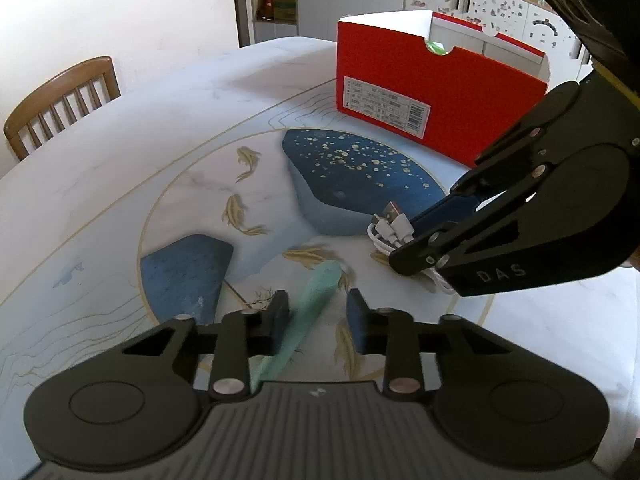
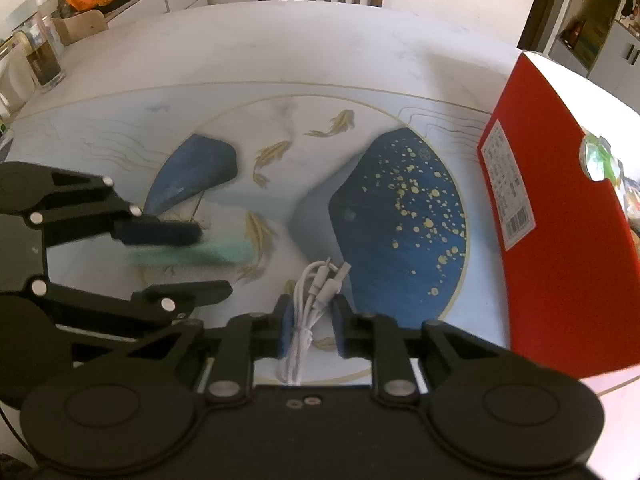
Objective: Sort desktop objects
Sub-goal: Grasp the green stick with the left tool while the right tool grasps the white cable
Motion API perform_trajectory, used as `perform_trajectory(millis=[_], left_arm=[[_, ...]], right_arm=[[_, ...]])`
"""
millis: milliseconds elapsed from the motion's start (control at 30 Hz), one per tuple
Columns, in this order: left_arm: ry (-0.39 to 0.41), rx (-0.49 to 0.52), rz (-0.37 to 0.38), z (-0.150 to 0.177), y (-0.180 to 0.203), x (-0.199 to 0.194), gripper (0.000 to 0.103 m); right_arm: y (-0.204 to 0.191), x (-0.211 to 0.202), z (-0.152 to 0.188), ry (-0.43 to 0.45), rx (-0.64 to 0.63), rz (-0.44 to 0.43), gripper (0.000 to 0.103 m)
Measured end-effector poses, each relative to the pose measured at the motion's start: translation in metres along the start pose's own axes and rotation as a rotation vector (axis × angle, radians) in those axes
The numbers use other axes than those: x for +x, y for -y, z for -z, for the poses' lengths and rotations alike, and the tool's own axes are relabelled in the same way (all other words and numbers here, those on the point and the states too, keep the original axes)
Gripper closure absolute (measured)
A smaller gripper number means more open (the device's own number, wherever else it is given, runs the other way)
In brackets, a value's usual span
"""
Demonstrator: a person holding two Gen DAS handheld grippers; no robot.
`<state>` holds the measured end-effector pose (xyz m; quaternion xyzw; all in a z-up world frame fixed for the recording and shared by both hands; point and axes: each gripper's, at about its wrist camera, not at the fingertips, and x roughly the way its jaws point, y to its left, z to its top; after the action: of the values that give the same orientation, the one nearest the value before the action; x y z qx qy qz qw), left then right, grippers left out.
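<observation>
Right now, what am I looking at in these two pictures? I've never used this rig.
There is no robot: a person holds two hand grippers, each with a fisheye camera looking along its fingers. The left camera shows the left gripper open around a green stick on the table; nothing is gripped yet. The right camera shows the right gripper open around a white cable, its pads either side of the bundle. A red box stands behind, open at the top.

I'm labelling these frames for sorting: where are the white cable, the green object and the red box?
white cable [image 2: 308, 300]: right wrist view, on the bundled loops between the pads.
green object [image 1: 310, 308]: left wrist view, on its middle.
red box [image 1: 400, 76]: left wrist view, on its red side wall.
</observation>
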<state>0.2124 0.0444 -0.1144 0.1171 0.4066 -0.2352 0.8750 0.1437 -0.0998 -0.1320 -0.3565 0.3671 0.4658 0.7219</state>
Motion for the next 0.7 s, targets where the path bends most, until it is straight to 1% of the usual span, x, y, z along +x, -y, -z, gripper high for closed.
perform_trajectory(millis=[33,100,433,700], left_arm=[[0.002,-0.008,-0.007,0.0,-0.001,0.0,0.086],[0.003,-0.027,-0.011,0.0,-0.006,-0.001,0.092],[0.009,-0.084,-0.01,0.004,-0.013,-0.008,0.093],[0.025,-0.1,-0.013,0.002,-0.01,-0.017,0.093]], right_arm=[[0.001,0.0,0.0,0.0,0.002,-0.003,0.083],[0.001,0.0,0.0,0.0,0.001,-0.003,0.084],[0.004,-0.005,0.0,0.007,0.014,-0.006,0.086],[0.007,-0.018,0.001,0.028,0.017,-0.01,0.086]])
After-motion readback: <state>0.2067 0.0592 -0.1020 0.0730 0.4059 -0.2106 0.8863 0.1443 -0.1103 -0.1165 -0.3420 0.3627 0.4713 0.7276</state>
